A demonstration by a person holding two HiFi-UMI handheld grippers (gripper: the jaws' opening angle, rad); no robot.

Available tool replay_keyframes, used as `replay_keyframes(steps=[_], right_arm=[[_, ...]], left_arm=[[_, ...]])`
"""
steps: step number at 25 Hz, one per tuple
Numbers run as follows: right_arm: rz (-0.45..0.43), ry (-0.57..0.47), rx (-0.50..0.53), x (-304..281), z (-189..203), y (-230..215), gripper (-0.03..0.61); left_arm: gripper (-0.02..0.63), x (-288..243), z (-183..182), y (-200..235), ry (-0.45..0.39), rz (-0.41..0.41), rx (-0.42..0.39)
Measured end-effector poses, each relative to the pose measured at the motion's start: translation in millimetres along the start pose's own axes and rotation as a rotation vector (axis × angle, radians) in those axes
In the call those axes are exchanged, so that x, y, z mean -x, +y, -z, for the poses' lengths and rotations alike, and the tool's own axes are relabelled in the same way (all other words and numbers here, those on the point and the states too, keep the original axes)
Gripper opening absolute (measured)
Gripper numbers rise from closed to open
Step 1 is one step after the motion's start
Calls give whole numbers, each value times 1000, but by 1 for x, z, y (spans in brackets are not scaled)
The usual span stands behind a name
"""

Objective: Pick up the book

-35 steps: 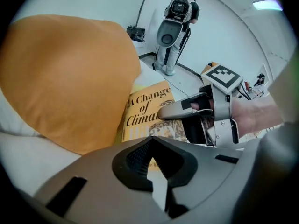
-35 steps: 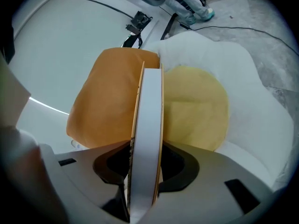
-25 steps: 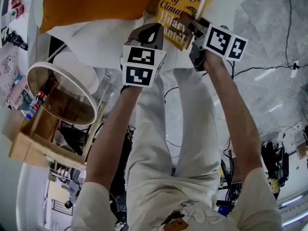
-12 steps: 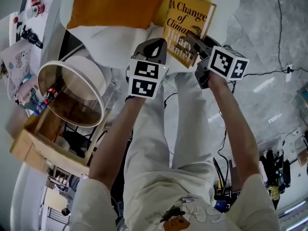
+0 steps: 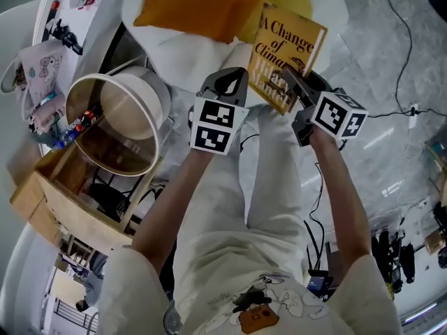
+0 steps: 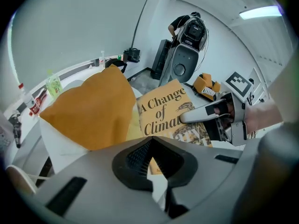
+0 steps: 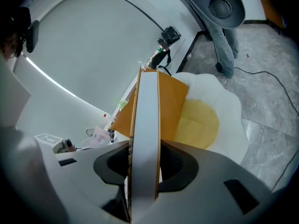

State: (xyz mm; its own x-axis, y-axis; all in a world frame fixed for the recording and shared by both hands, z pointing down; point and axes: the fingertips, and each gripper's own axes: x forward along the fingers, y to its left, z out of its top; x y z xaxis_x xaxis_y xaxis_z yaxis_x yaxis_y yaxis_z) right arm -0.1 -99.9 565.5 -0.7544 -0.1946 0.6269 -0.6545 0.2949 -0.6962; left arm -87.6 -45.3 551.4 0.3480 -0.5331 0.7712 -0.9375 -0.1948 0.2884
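The book (image 5: 288,51) has a yellow cover with dark title lettering and is held up above the white bedding (image 5: 188,54). My right gripper (image 5: 292,81) is shut on its lower right edge. In the right gripper view the book's white page edge (image 7: 145,125) stands upright between the jaws. The left gripper view shows the book cover (image 6: 161,111) ahead, with the right gripper's finger (image 6: 201,113) across it. My left gripper (image 5: 232,77) hangs just left of the book, shut on nothing and not touching it.
An orange pillow (image 5: 202,5) and a yellow cushion (image 7: 198,122) lie on the bedding behind the book. A round table with a white rim (image 5: 115,124) stands at the left over a wooden shelf (image 5: 42,194). Cables (image 5: 405,110) run over the grey floor at the right.
Both grippers have risen together, and the book has come up with the right one, away from the bedding. The jaws hold the same stance.
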Motion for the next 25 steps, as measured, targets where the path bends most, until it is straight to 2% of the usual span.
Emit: replay_keyframes(steps=[6, 13, 25], right_arm=[[-1, -19, -3, 22, 6, 46, 156], [-13, -43, 5, 60, 7, 105, 156], [-21, -90, 57, 118, 0, 180, 156]], left_arm=[[6, 53, -9, -7, -36, 32, 30], [6, 109, -28, -23, -75, 53, 1], [6, 200, -57, -37, -170, 48, 27]])
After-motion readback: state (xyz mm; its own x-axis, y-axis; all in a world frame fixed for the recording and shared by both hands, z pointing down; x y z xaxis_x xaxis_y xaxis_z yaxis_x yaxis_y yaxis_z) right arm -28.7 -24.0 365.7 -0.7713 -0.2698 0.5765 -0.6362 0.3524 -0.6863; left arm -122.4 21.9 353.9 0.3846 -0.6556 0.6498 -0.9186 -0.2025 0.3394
